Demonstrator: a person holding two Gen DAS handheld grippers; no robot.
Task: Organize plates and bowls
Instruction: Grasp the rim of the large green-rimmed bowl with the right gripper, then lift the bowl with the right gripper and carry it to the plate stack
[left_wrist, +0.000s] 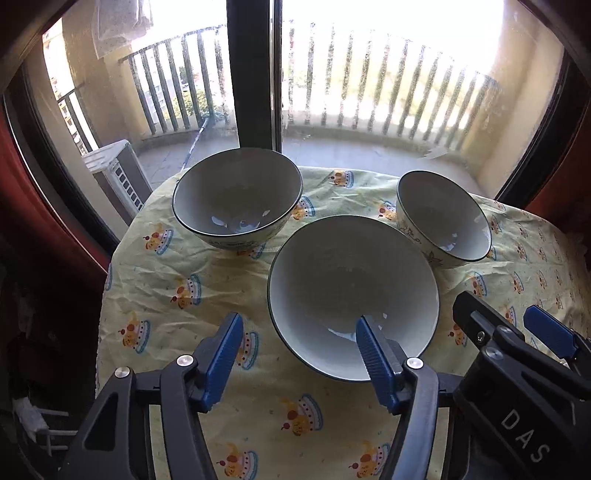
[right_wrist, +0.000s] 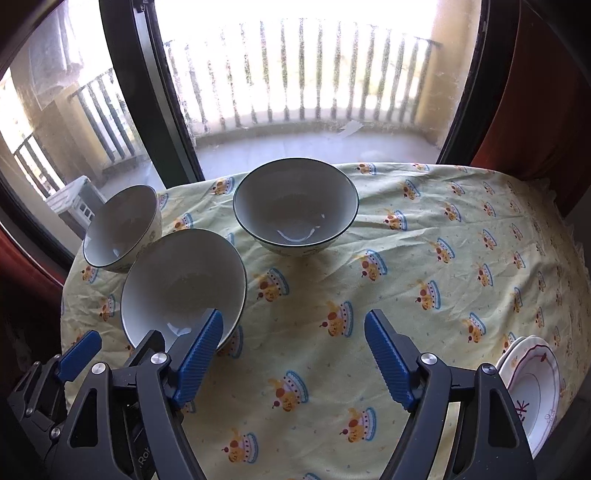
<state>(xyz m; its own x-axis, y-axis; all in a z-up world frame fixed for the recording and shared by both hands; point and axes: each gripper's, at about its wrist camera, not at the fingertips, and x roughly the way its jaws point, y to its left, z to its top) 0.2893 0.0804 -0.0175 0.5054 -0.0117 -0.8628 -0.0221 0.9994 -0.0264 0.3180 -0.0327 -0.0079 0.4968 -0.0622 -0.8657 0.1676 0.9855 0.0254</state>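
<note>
While three bowls are set on the patterned tablecloth (left_wrist: 166, 280), the nearest bowl (left_wrist: 351, 280) is straddled at its near rim by the open left gripper (left_wrist: 295, 332) (nothing clamped); the right gripper (right_wrist: 293, 332) is held open over bare cloth, plates (right_wrist: 532, 391) lying near right.

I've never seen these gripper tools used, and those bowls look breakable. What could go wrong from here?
The left gripper straddles the near bowl rim with jaws open; a shallow pinch could let it slip. The small bowl sits close beside it, so lifting might knock them together. The stacked plates appear to lie near the tablecloth edge, where the right gripper could nudge them off.
</note>
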